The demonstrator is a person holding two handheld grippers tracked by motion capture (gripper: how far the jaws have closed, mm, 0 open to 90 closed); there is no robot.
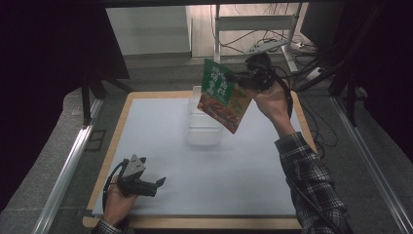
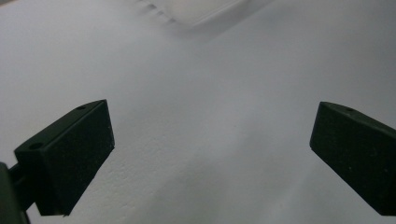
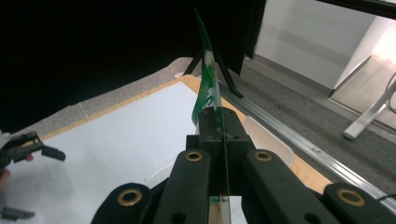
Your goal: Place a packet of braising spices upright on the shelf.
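Currently the right gripper (image 1: 233, 78) clamps a green food pouch (image 1: 223, 95) aloft over the clear container (image 1: 203, 131) (far-edge middle of the bench (image 1: 195, 195)), while the left gripper (image 1: 158, 184) rests agape near the front-left corner.

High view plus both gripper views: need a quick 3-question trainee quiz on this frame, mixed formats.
1. True or false: the right gripper holds the green printed food pouch in the air above the clear plastic rectangular container.
2. Multiple choice: the left gripper is
A. shut on the pouch
B. open, low over the white table mat, holding nothing
C. inside the container
3. Fill in: in the right gripper view, the pouch is seen ____ between the shut fingers.

Key: 1 true; 2 B; 3 edge-on
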